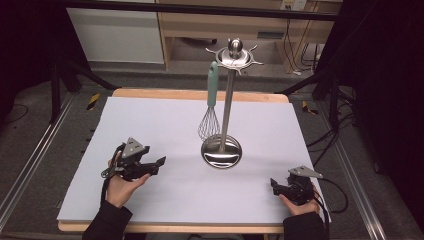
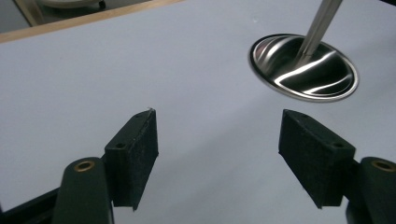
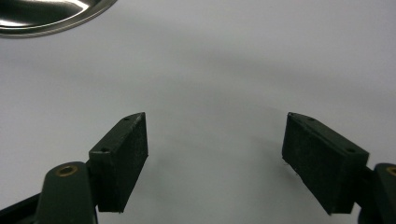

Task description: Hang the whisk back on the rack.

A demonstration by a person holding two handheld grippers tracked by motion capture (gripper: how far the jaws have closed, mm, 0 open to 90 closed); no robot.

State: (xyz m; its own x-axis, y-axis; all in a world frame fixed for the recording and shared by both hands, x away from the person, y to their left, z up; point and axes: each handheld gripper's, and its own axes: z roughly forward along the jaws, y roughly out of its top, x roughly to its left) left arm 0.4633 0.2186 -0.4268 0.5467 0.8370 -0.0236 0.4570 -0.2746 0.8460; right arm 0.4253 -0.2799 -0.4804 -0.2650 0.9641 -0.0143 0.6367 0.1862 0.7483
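Note:
A steel utensil stand (image 1: 226,100) rises from a round base (image 1: 221,151) near the middle of the white table top (image 1: 165,120). A whisk (image 1: 211,102) with a pale green handle hangs from one of the hooks at its top. My left gripper (image 1: 159,162) rests at the front left, held by a hand, and it is open with nothing between its jaws (image 2: 219,140). The stand's base (image 2: 304,66) lies ahead and to the right of it. My right gripper (image 1: 273,184) rests at the front right, open and empty (image 3: 215,144). The base's rim (image 3: 51,14) lies at the upper left of its view.
A wooden rim (image 1: 200,94) borders the table at the back. Behind the table stand a wooden desk (image 1: 240,25) and cables on the floor. Metal rails (image 1: 30,160) run along both sides of the table.

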